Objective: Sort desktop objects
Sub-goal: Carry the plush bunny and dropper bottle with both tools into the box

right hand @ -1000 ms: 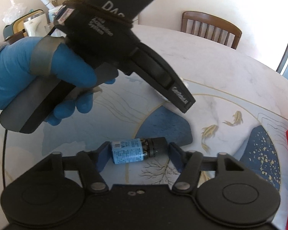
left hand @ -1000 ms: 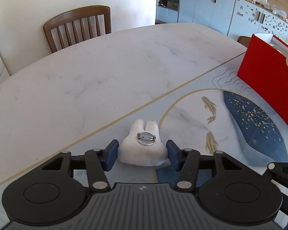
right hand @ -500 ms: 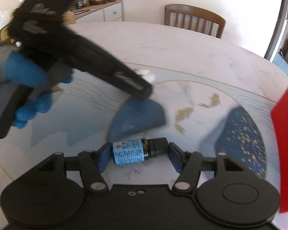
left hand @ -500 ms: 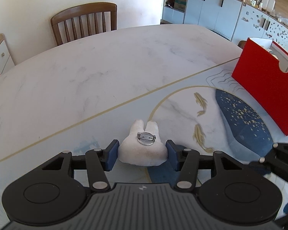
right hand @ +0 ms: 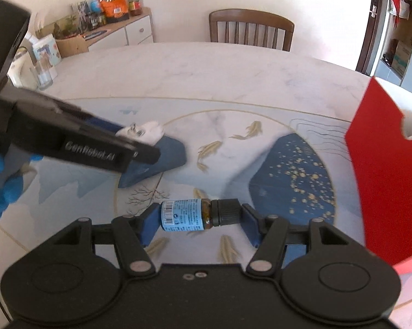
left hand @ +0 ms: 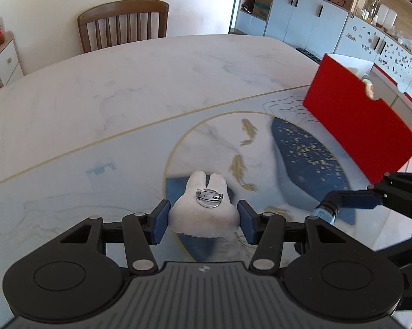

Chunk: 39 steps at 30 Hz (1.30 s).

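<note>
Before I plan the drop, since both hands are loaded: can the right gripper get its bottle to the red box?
Probably yes. The right gripper holds the small bottle, and the red box stands just to its right with only bare table mat between.

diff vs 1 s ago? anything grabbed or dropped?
Nothing grabbed or dropped. Both grippers have carried their loads across the table toward the red box, which now looks closer in both wrist views. The left gripper stays shut on the white plush brooch, the right gripper on the small bottle. The right gripper now shows further into the left wrist view.
</note>
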Tool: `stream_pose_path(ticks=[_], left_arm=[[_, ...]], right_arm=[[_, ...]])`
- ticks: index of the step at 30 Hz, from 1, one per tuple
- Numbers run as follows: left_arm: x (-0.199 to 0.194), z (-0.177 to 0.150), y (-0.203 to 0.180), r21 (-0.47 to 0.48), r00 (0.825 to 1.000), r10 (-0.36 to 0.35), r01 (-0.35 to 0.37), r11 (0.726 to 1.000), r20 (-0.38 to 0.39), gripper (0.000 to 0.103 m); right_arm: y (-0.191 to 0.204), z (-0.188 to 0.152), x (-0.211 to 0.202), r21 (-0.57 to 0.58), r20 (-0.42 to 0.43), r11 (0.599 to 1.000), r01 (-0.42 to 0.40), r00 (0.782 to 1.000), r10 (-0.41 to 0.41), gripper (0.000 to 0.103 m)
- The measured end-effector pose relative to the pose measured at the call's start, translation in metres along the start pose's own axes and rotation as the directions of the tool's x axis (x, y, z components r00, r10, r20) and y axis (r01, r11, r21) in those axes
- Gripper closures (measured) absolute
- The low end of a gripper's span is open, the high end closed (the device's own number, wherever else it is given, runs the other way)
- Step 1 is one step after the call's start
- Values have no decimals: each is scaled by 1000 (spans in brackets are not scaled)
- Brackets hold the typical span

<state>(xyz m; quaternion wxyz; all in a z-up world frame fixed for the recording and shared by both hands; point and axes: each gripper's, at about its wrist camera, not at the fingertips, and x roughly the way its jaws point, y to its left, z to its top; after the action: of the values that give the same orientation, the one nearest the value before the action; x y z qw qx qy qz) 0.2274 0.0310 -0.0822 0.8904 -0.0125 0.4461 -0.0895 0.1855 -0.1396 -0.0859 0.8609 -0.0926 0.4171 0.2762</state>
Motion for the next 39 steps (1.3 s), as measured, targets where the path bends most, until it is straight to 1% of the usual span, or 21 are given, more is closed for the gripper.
stream_pose_path(ticks=[9, 18, 21, 29, 39], left_arm=[[-27, -3, -31, -52, 1000, -15, 16, 999, 24, 51], [-53, 3, -72, -70, 998, -31, 35, 997, 56, 51], [-60, 6, -87, -73, 997, -40, 45, 996, 67, 51], [-69, 17, -120, -76, 994, -56, 64, 995, 97, 51], [-63, 39, -170, -31, 988, -89, 94, 995, 127, 51]], right_arm=[[-25, -4, -40, 21, 28, 999, -32, 999, 31, 41], [-57, -4, -82, 28, 63, 998, -64, 996, 62, 41], [-70, -3, -93, 45, 71, 996, -75, 995, 72, 41], [-103, -2, -119, 67, 108, 994, -85, 991, 78, 41], [-153, -6, -143, 103, 152, 993, -50, 988, 34, 41]])
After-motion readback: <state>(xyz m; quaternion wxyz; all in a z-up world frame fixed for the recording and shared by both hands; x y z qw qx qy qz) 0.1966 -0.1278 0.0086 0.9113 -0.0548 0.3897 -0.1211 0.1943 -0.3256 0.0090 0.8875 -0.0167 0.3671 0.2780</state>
